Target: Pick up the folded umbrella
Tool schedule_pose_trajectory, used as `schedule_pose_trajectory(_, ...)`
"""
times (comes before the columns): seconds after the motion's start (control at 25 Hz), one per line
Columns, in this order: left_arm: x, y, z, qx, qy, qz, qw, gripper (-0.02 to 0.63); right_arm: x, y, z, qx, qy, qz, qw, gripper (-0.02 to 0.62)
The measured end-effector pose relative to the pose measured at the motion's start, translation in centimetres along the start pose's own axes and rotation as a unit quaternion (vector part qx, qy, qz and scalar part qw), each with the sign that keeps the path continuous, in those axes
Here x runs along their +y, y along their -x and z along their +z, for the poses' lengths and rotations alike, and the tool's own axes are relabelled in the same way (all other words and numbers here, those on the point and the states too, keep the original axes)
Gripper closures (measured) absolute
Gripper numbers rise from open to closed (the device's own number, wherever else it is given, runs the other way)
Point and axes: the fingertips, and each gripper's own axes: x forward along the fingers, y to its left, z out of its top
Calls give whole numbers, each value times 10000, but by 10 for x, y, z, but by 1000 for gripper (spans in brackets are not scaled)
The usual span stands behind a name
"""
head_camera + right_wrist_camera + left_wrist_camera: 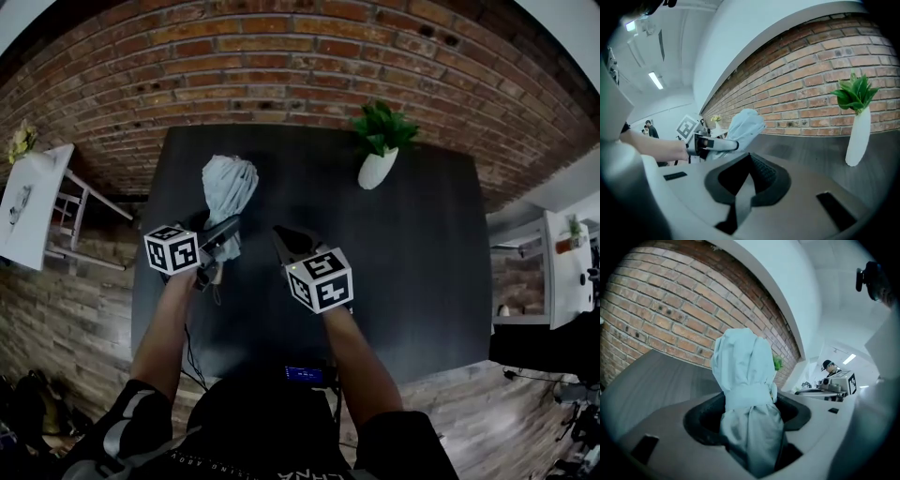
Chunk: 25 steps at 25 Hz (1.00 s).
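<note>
The folded umbrella [229,187] hangs over the dark table [412,281], apparently lifted clear of it, though the head view leaves that unsure. The left gripper [223,236] clamps it, jaws wide around bunched fabric just below the strap [749,391]. The right gripper [287,242] (empty, jaws together) hovers beside. The soft cloth may slide through the pads, letting the umbrella sag or drop.

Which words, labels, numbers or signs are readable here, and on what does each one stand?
No word or number can be read for certain.
Left marker cube and right marker cube: square patterns only, no letters.
Print on the person's clothing: upside down, cut off, too blurred.
Small blue screen: too small.
</note>
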Motion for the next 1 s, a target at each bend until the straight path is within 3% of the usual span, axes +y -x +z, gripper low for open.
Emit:
schedule_pose_trajectory(0.24,-54,43,17,-713,-272,-373,9964,298,17,30,6,-180,118,-11,9998,588)
schedule_pose_trajectory(0.48,-97,78,6,-1273,-360,-650,9891,298,33,64,-4,-264,224,-68,9994,588)
schedule_pose_trajectory(1.0,-157,119,-44,-1623,-159,-1086,9806,298,52,115,-40,-361,192,-199,9990,588)
